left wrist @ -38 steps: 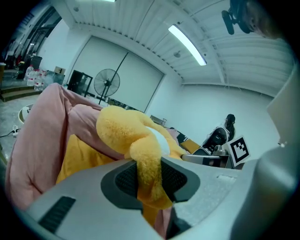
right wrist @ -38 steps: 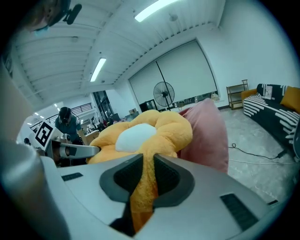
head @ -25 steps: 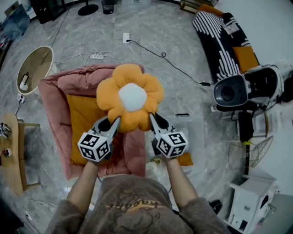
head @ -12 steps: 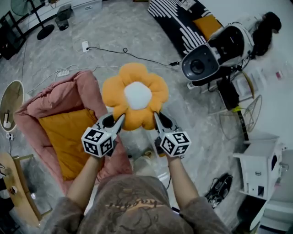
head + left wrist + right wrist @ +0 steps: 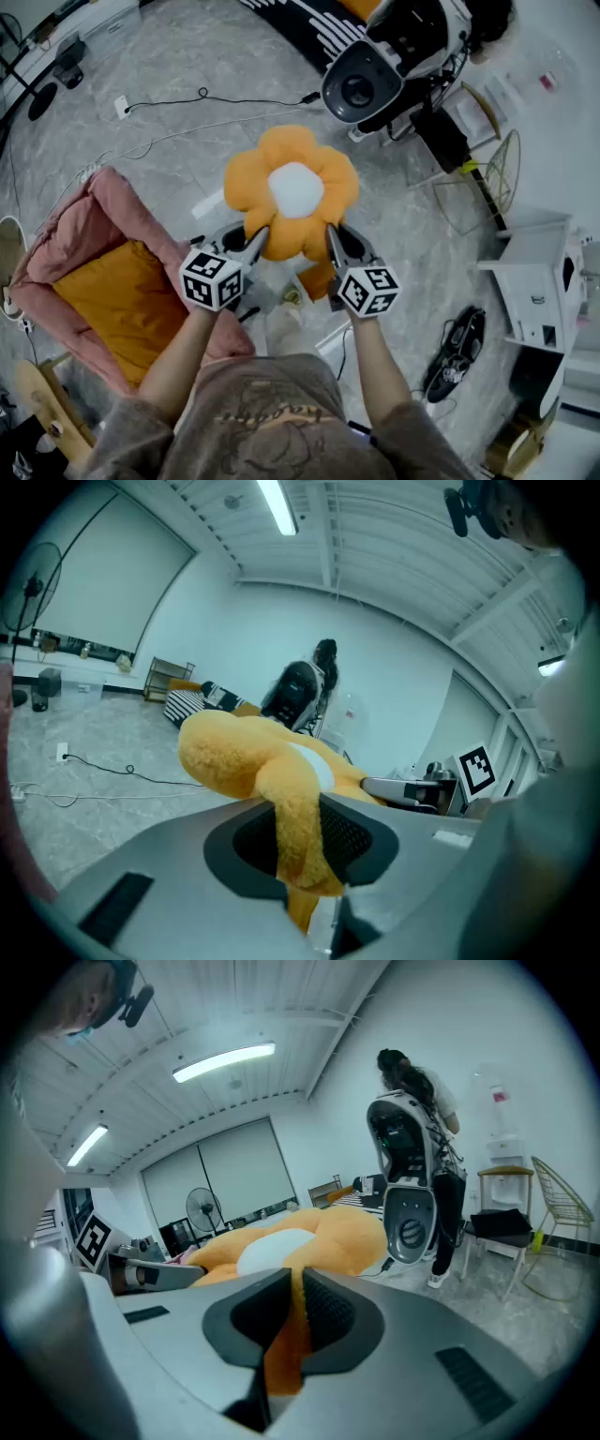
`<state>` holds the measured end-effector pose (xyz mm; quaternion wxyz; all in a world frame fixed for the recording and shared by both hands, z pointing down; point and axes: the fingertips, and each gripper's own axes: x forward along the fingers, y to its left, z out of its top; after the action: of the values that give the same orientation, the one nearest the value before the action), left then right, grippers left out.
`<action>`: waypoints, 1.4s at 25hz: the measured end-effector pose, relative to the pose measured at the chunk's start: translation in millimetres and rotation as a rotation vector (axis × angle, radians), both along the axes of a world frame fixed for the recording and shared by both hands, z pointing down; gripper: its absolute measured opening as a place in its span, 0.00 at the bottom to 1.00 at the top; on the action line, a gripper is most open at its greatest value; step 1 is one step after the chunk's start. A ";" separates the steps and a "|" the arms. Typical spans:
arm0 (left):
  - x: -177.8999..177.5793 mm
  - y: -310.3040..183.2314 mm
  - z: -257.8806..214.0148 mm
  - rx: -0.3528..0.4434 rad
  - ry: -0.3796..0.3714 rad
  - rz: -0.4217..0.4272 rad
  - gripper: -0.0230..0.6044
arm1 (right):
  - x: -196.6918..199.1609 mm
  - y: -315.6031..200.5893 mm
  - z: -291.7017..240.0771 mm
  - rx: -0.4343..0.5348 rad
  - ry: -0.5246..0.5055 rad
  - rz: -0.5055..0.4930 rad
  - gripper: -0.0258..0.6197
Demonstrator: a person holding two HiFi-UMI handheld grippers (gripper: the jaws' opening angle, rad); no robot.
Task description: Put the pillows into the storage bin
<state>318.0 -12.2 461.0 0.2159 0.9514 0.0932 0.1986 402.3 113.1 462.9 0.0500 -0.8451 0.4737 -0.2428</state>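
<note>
Holding the flower pillow (image 5: 292, 192) up in mid-air, one gripper per side.
It hangs out in front of the person over the grey floor (image 5: 187, 141), well apart from the pink padded nest (image 5: 89, 220) on the left. The left gripper (image 5: 255, 242) and right gripper (image 5: 334, 240) each pinch a lower petal, jaws clamped into the plush. That's probably so the floppy thing doesn't fold or swing.

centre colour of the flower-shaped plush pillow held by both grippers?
White centre on the orange flower-shaped plush pillow; clearest in the head view.
</note>
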 end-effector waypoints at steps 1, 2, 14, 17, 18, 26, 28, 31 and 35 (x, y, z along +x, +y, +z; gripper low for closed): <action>9.7 10.4 6.6 -0.002 -0.010 0.015 0.17 | 8.1 11.2 6.3 -0.006 -0.009 0.015 0.10; 19.1 20.2 14.2 -0.004 -0.022 0.030 0.17 | 15.8 21.7 13.7 -0.011 -0.019 0.030 0.10; 125.4 97.5 146.7 -0.035 -0.188 0.117 0.17 | 111.1 105.2 152.5 -0.077 -0.180 0.104 0.10; 147.2 106.6 189.9 -0.037 -0.235 0.110 0.17 | 132.2 114.5 197.3 -0.092 -0.232 0.109 0.10; 153.4 108.3 205.0 -0.034 -0.249 0.107 0.17 | 137.8 116.5 213.4 -0.094 -0.248 0.109 0.10; 188.6 109.5 332.7 -0.059 -0.349 0.093 0.17 | 171.1 118.4 342.4 -0.127 -0.333 0.102 0.10; 197.8 106.0 364.6 -0.066 -0.362 0.094 0.17 | 179.8 115.5 373.7 -0.130 -0.347 0.102 0.10; 205.0 102.7 407.7 -0.070 -0.380 0.093 0.17 | 187.1 111.9 415.1 -0.141 -0.366 0.106 0.10; 203.8 102.9 461.4 -0.072 -0.406 0.089 0.17 | 187.0 110.5 468.0 -0.165 -0.385 0.102 0.10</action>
<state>521.8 90.8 922.4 0.2554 0.8784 0.0965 0.3922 589.4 223.5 930.9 0.0822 -0.8071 0.3906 -0.4350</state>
